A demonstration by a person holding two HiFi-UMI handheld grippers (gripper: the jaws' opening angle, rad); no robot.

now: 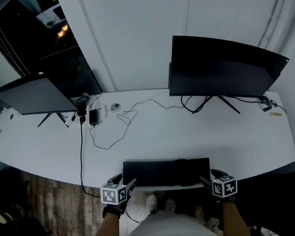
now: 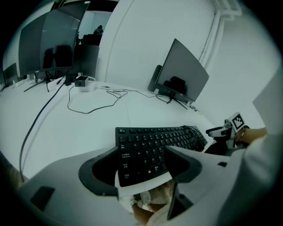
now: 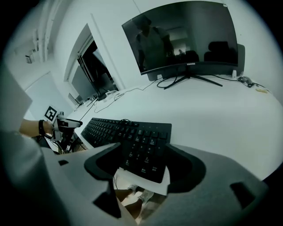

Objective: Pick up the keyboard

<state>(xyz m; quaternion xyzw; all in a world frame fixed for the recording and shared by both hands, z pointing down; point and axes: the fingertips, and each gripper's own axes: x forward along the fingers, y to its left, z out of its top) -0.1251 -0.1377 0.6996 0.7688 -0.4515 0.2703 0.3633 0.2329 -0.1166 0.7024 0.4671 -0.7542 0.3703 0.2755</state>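
One black keyboard (image 1: 166, 172) lies flat at the near edge of the white desk (image 1: 235, 136), directly in front of the person, its front edge about level with the desk's edge. The two grippers flank it, one at each end. The left gripper (image 1: 124, 183) is at the keyboard's left end. In the left gripper view its jaws stand apart, and the keyboard's (image 2: 154, 141) left corner shows in the gap between them with no pad pressing on it. The right gripper (image 1: 208, 179) is at the right end. In the right gripper view its jaws are likewise spread, and the keyboard's (image 3: 128, 141) right corner lies between them, not clamped.

Farther back on the desk stand two dark monitors, one at the left (image 1: 33, 97) and one at the right (image 1: 221, 68), well apart from each other. Between them two cables run over the desktop: a thin one (image 1: 122, 126) in loose loops, and a black one (image 1: 81, 149) that drops over the near edge towards the wooden floor (image 1: 51, 201).
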